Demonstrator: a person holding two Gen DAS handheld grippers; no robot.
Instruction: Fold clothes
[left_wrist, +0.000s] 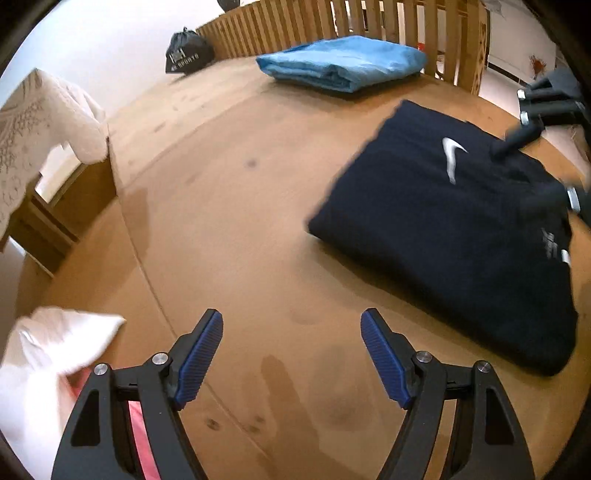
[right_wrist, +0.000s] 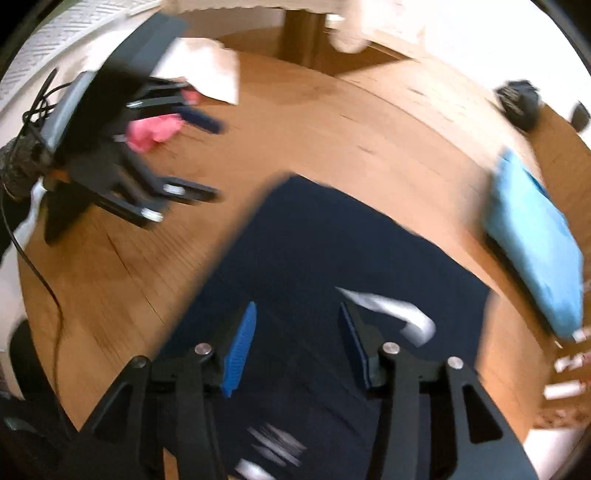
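A folded navy garment (left_wrist: 443, 229) with a white swoosh lies on the wooden table (left_wrist: 229, 184), to the right in the left wrist view. My left gripper (left_wrist: 291, 321) stands open over bare wood with nothing between its blue pads. My right gripper (right_wrist: 297, 314) hangs just over the navy garment (right_wrist: 332, 258); its jaws are apart and no cloth is pinched between them. From the left wrist view the right gripper (left_wrist: 524, 173) shows blurred at the garment's far edge. From the right wrist view the left gripper (right_wrist: 210, 158) shows at the upper left.
A folded light-blue garment (left_wrist: 340, 62) lies at the far edge by a slatted wooden rail (left_wrist: 332, 22). A black bag (left_wrist: 188, 55) sits at the back. White cloth (left_wrist: 48, 350) with a pink cloth (right_wrist: 155, 131) lies near the left gripper. A lace-covered cabinet (left_wrist: 40, 122) stands beside the table.
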